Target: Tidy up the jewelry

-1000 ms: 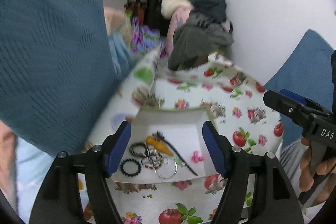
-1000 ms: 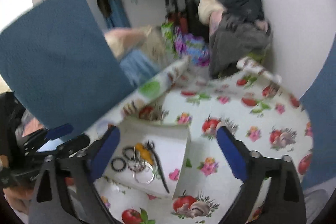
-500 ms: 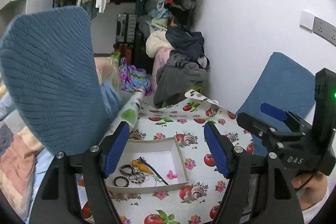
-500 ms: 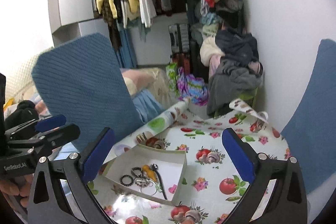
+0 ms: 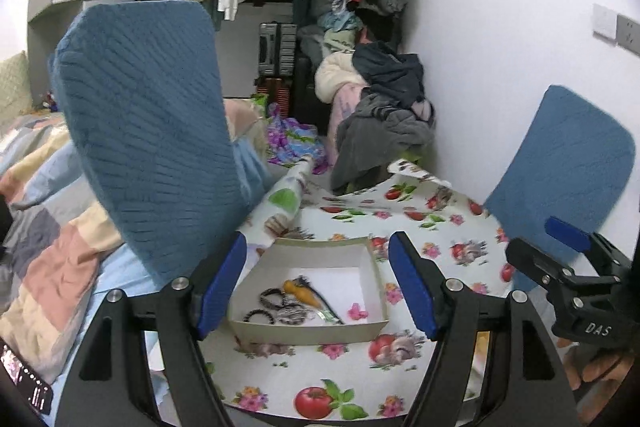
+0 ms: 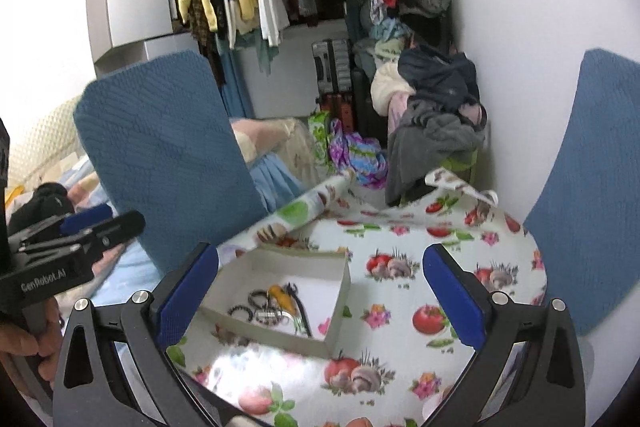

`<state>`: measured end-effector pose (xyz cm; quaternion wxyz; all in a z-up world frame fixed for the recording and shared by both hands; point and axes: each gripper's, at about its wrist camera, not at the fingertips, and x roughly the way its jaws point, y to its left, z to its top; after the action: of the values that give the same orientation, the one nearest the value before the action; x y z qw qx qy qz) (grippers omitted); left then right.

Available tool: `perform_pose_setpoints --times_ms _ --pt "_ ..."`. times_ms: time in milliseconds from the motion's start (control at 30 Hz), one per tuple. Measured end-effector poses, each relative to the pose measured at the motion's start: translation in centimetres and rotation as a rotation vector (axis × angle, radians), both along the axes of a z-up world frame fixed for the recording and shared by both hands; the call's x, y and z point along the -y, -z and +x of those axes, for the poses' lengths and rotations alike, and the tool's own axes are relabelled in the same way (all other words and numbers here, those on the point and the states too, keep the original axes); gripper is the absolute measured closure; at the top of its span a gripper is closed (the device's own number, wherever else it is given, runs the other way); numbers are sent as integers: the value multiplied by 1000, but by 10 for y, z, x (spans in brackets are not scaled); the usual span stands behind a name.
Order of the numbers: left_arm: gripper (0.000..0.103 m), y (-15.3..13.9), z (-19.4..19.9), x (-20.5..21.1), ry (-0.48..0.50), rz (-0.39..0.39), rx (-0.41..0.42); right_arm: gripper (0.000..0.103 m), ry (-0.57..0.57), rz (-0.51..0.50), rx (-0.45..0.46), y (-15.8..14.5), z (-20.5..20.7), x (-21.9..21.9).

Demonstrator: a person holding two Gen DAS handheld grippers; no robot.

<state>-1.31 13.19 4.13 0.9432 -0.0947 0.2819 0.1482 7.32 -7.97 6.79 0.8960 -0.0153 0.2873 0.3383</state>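
Note:
A shallow white box (image 5: 308,331) sits on the fruit-print tablecloth (image 5: 440,227). Inside lie dark bead bracelets (image 5: 256,315), metal rings, an orange piece (image 5: 299,290), a thin black strand and a small pink piece (image 5: 357,311). My left gripper (image 5: 317,239) hovers above and short of the box, open and empty. To its right is the right gripper (image 5: 536,237), held in a hand. In the right wrist view the right gripper (image 6: 320,249) is open wide and empty, back from the box (image 6: 340,291) and the jewelry (image 6: 272,305). There the left gripper (image 6: 120,217) shows at the left.
A blue chair back (image 5: 148,131) stands close at the table's left and another (image 5: 568,163) at its right by the white wall. The cloth curls up at the far edge (image 5: 288,187). Piled clothes (image 5: 380,115) and a bed with a patchwork cover (image 5: 44,227) lie beyond.
Both grippers have drawn back and risen from the box, which now looks smaller and farther. More of the room is in view. The jaws stay open and the jewelry has not moved.

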Motion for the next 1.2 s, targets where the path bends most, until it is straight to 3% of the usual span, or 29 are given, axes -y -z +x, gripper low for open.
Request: perform_pose_setpoints --times_ms 500,1200 --pt "27 32 -3 5 -21 -14 -63 0 15 -68 -85 55 -5 3" --pt "19 52 -2 -13 -77 -39 -139 0 24 -93 -99 63 1 -1"
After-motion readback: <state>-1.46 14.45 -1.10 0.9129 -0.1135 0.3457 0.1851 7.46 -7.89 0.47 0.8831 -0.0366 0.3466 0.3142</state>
